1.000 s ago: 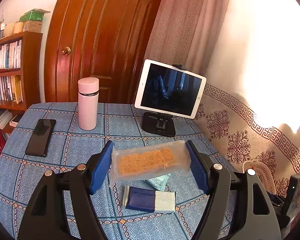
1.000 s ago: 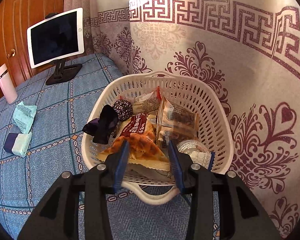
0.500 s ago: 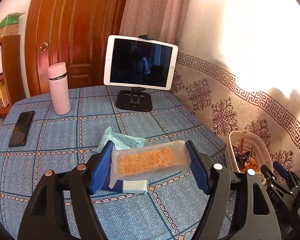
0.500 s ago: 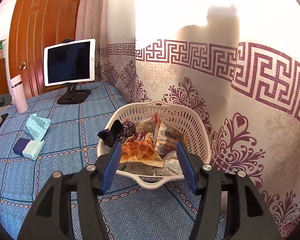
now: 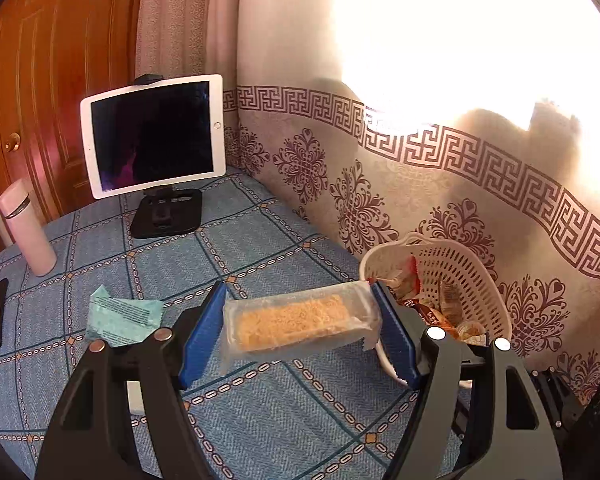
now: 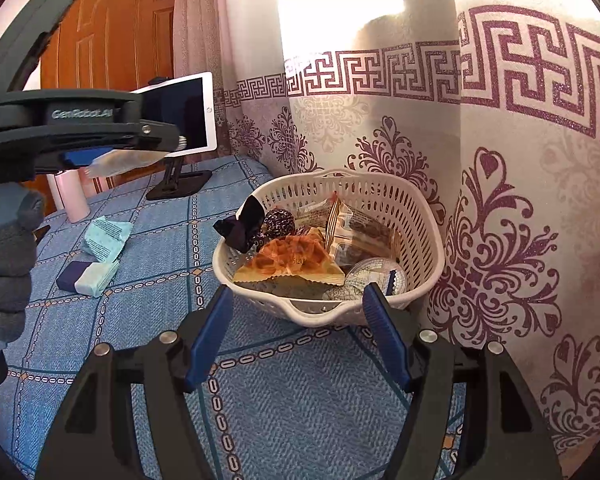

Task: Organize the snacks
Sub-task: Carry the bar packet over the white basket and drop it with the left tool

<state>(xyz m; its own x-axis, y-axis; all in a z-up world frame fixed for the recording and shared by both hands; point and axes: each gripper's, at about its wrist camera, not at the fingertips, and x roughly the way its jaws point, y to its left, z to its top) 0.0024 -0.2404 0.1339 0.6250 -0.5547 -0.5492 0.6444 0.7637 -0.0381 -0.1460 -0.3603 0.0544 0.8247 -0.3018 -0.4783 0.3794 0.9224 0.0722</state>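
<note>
Left gripper fingers clamp a clear-wrapped orange noodle block; right gripper released.

We see a woven blue cloth with a rough, matt weave covering the bench. The basket is perforated cream plastic, smooth and faintly shiny. The noodle pack has clear, glossy film. The left claw and right claw have matt black plastic arms, blue ribbed pads and bright metal screws. The door is varnished, glossy wood.
</note>
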